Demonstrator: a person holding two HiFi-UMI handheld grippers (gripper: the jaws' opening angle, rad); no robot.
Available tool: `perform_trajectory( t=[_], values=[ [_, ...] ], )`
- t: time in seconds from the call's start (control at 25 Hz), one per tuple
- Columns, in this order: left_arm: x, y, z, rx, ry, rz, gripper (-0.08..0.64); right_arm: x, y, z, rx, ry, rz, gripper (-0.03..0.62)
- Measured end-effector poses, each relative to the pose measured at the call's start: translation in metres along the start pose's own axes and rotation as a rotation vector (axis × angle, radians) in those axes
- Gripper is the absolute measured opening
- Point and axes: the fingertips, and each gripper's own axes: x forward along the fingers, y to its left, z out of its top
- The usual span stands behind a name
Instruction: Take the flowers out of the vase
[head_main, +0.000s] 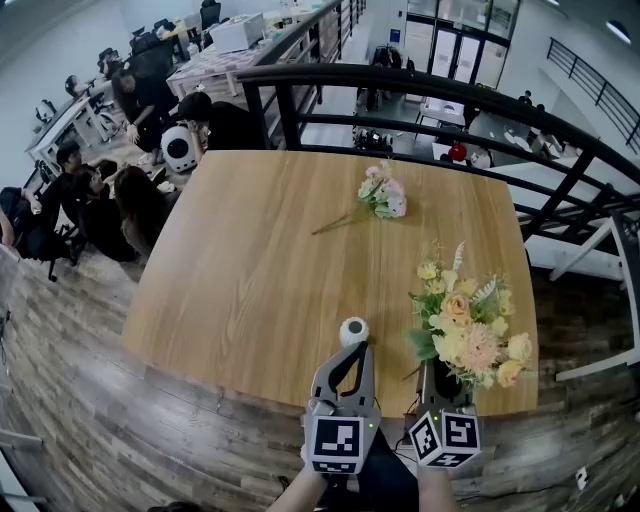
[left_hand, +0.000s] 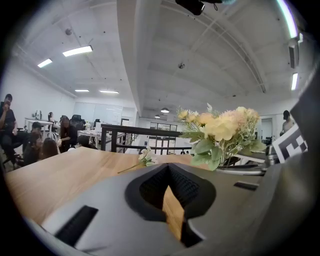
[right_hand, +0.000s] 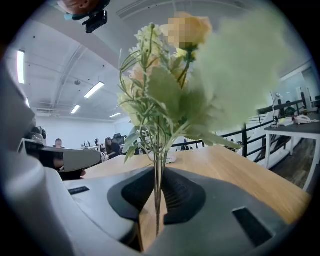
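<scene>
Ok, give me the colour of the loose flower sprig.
Sprig: pink and white, clearest in head view.

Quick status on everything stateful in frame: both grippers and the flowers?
left gripper: shut, nothing between the jaws
right gripper: shut on the bouquet's stems
bouquet: held upright by its stems
loose sprig: lying flat on the table, far side, untouched

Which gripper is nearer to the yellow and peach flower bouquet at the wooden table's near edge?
Right. The right gripper is closed on the stems of the yellow and peach flower bouquet. The left gripper sits shut and empty to the bouquet's left, apart from it.
</scene>
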Motion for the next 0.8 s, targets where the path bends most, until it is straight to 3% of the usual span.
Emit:
perform_trajectory(
  t=[0.8],
  values=[
    [-0.0027, 0.0006, 0.0061, 0.001, -0.016, -0.001, 0.025, -0.0018, 0.0027, 0.003, -0.014, -0.003, -0.003, 0.061]
  ],
)
